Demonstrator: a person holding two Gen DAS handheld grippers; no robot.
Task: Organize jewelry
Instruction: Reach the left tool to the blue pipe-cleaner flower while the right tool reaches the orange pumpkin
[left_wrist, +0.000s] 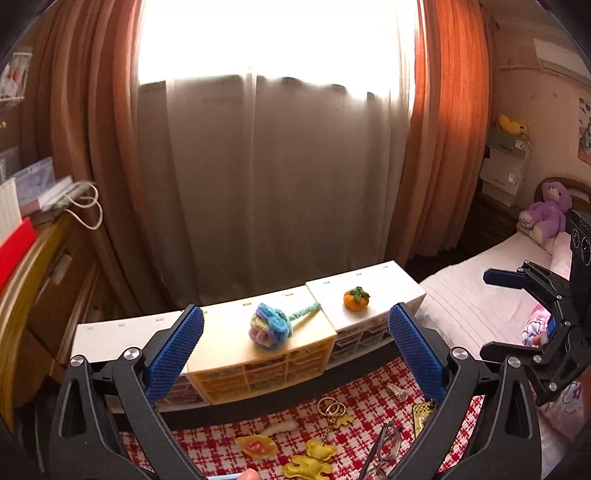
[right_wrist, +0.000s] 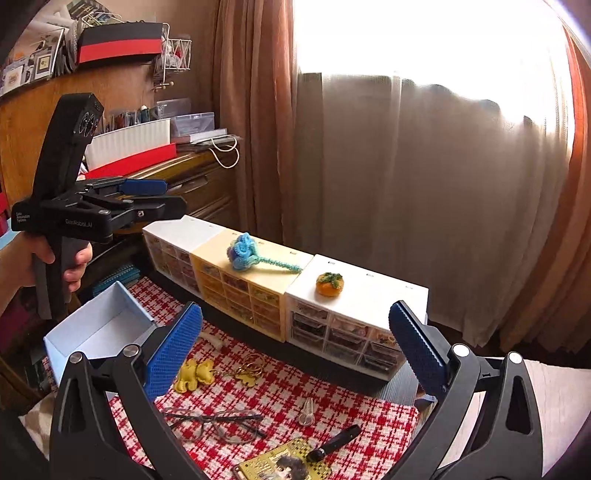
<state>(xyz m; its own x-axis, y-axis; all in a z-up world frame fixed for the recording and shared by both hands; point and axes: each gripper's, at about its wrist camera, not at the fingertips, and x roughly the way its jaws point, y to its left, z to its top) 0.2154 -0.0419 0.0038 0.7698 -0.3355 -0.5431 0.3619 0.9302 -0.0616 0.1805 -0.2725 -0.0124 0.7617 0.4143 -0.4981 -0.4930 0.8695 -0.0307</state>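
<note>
Bedroom setting: orange curtains frame a bright window behind sheer drapes, with a bed at the right and cluttered shelves at the left. The counter carries a red-and-white checked cloth (right_wrist: 280, 398).

Along the rear edge of the cloth stands a row of small drawer units (right_wrist: 236, 284): white, yellow, white. A crocheted flower (right_wrist: 245, 254) lies on the yellow unit; a crocheted pumpkin (right_wrist: 330, 284) sits on the right white unit.

Items on the cloth:
- A yellow bear keychain (right_wrist: 194, 374) with gold rings (right_wrist: 253, 363) lies near the left finger of the right gripper (right_wrist: 295, 354).
- Glasses (right_wrist: 214, 424) lie in front of the keychain.
- A clear clip (right_wrist: 307, 410), a black pen (right_wrist: 336, 441) and a yellow patterned card (right_wrist: 280, 461) lie nearer the camera.
- An open, empty light-blue box (right_wrist: 99, 328) sits at the left edge of the cloth.

Right gripper: jaws spread wide, empty, raised above the cloth with the items below and between its fingers.

Left gripper (left_wrist: 295, 354): jaws spread wide, empty, raised above the cloth. In the left wrist view the keychain (left_wrist: 312, 459) lies below, between its fingers. A hand (right_wrist: 55, 258) holds its handle.
</note>
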